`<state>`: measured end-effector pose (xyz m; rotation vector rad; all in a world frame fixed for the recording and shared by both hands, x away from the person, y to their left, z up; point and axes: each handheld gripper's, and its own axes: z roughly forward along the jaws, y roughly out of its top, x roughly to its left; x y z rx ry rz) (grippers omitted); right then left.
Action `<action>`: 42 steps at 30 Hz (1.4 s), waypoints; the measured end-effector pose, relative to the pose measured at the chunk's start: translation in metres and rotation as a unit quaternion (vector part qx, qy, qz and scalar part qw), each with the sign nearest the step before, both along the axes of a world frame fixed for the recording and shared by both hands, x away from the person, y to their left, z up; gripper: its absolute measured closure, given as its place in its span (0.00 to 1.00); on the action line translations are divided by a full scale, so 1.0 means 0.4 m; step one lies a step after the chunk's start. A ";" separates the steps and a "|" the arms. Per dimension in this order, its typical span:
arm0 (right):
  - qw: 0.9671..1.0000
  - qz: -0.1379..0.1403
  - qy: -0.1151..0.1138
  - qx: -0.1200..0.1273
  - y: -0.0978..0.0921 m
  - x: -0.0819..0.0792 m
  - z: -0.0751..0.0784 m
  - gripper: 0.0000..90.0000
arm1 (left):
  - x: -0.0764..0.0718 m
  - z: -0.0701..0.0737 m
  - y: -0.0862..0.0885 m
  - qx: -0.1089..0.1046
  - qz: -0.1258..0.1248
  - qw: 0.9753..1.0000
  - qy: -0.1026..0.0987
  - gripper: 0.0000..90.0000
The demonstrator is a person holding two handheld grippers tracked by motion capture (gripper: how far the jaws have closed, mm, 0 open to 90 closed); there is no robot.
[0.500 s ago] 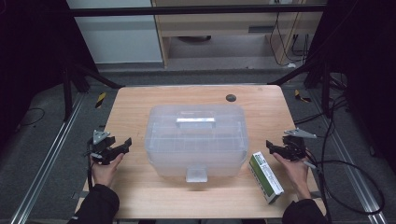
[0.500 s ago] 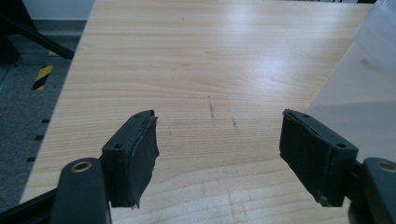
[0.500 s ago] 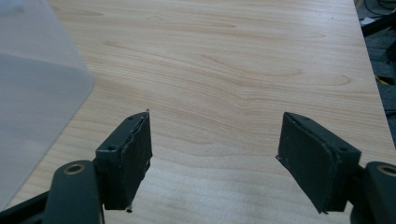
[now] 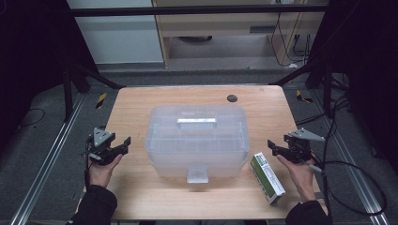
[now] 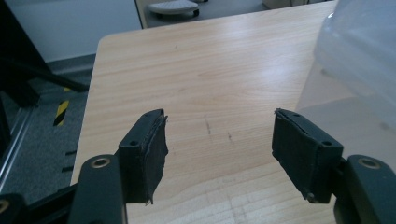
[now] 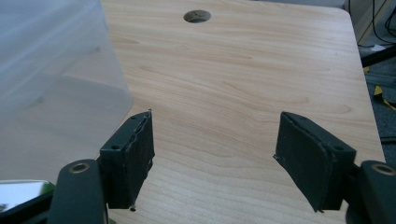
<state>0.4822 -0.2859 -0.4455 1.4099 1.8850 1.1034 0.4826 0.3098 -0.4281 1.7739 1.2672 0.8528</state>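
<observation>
My left claw (image 4: pixel 123 143) and right claw (image 4: pixel 274 146) both gape wide, holding and touching nothing. One clear bin (image 4: pixel 197 139) sits mid-table between them; one green box (image 4: pixel 266 176) lies beside my right hand (image 4: pixel 300 172).

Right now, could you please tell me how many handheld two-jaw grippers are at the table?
2. The left black two-jaw gripper hangs open left of the clear plastic lidded box; the right black two-jaw gripper hangs open right of it, above the green-and-white carton.
</observation>
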 end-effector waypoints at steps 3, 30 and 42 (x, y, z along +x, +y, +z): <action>1.000 0.003 -0.004 -0.004 0.002 -0.002 0.015 0.37 | -0.004 0.017 0.001 -0.008 -0.004 1.000 -0.014 0.39; 0.999 0.035 -0.024 -0.033 0.033 -0.029 0.083 0.47 | -0.039 0.148 -0.010 0.014 -0.059 0.997 -0.047 0.38; 0.998 0.043 -0.008 -0.033 0.037 -0.027 0.094 0.45 | -0.033 0.224 -0.020 0.022 -0.087 0.994 -0.061 0.39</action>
